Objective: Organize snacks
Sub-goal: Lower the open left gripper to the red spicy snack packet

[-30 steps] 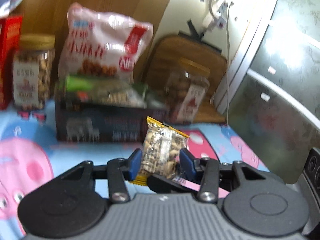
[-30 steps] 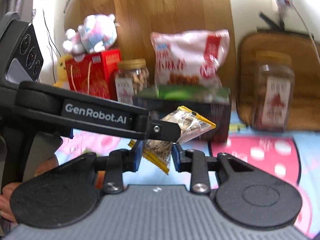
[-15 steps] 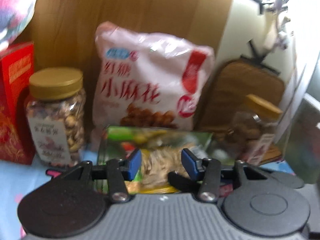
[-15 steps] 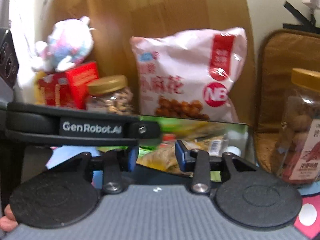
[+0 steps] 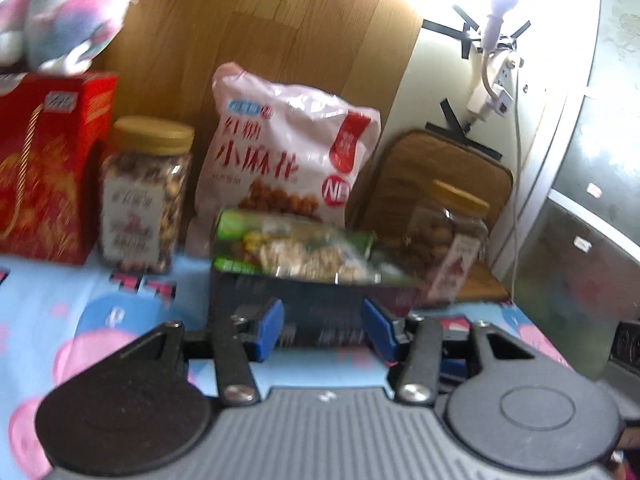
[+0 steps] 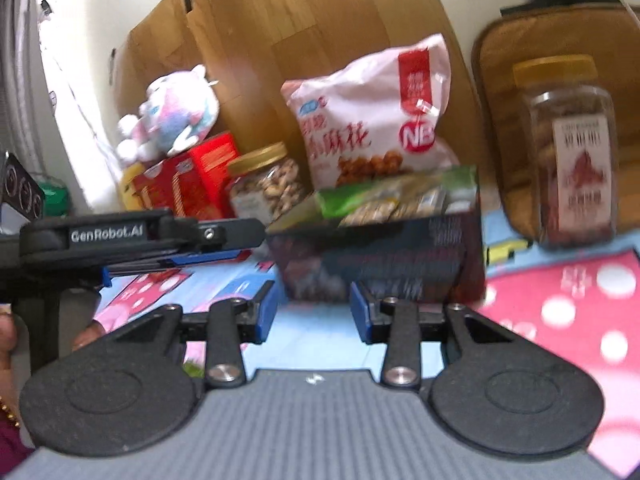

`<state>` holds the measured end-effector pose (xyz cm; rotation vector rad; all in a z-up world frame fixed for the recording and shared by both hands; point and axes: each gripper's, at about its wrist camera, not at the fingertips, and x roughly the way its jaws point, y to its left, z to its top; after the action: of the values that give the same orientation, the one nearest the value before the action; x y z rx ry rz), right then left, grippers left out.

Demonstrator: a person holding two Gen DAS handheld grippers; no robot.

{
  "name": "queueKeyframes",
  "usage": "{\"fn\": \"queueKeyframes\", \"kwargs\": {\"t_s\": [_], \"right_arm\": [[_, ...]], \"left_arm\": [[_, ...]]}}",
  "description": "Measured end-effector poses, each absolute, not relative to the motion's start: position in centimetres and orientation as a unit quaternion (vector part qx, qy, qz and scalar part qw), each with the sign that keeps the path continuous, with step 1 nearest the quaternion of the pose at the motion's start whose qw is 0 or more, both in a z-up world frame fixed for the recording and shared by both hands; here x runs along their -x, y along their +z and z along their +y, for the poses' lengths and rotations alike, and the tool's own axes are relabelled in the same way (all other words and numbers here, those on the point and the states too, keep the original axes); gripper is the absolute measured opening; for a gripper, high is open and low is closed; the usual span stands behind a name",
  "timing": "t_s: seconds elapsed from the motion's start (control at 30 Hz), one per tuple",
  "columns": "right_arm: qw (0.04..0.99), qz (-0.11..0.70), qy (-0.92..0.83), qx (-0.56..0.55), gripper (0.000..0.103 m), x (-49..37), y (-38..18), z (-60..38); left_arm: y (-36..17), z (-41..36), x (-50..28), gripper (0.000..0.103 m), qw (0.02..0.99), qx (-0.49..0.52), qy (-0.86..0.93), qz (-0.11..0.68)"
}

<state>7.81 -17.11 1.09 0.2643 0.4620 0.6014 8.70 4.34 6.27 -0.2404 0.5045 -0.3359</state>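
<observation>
My left gripper [image 5: 323, 330] stands part open with nothing between its blue pads, and my right gripper [image 6: 313, 312] is the same: jaws apart, empty. The right jaws have just been opening, and no packet sits between them now.

The task's things, the small clear crinkly snack packets of nuts [image 5: 304, 254], lie heaped in the dark rectangular cardboard box [image 6: 380, 256] that stands on the blue and pink cartoon-print cloth [image 5: 100, 320] near its back edge, straight ahead of both grippers. The heap rises just above the box rim, with a green wrapper along the top. Behind the box, a large pink and white plastic snack bag [image 5: 288, 160] leans on the wooden board. 2 clear plastic jars with yellow lids flank it: 1 nut jar [image 5: 146, 196] to its left beside a red gift box [image 5: 48, 164], and 1 jar [image 6: 568, 152] at the right.

I judge the packets light, soft and slippery, and the film will crumple and let the contents shift. I would pinch 1 across its flat middle or at a sealed end, gently, so nothing inside gets crushed. The jars look stiffer, heavier and smooth-sided, so I would grip them around the body, squarely.
</observation>
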Motion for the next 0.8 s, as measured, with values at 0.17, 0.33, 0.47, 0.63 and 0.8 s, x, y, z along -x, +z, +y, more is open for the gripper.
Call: {"fn": "queueKeyframes", "kwargs": {"t_s": [0.17, 0.33, 0.47, 0.63, 0.8], "right_arm": [[0.907, 0.253, 0.315, -0.119, 0.043, -5.2, 0.2, -16.8], [0.892, 0.274, 0.334, -0.131, 0.043, -3.8, -0.9, -16.4], [0.894, 0.263, 0.334, -0.141, 0.048, -2.9, -0.9, -16.5], [0.898, 0.247, 0.327, -0.157, 0.051, -2.9, -1.0, -17.0], [0.895, 0.254, 0.318, -0.182, 0.051, -3.5, -1.9, -17.8]], "left_arm": [[4.6, 6.3, -6.0, 0.046, 0.945, 0.126, -0.155, 0.261], [3.3, 7.9, -4.5, 0.046, 0.942, 0.139, -0.143, 0.271], [2.7, 8.4, -3.7, 0.046, 0.942, 0.138, -0.143, 0.271], [2.1, 8.4, -3.2, 0.046, 0.943, 0.134, -0.148, 0.265], [1.4, 8.6, -3.1, 0.046, 0.943, 0.137, -0.15, 0.263]]}}
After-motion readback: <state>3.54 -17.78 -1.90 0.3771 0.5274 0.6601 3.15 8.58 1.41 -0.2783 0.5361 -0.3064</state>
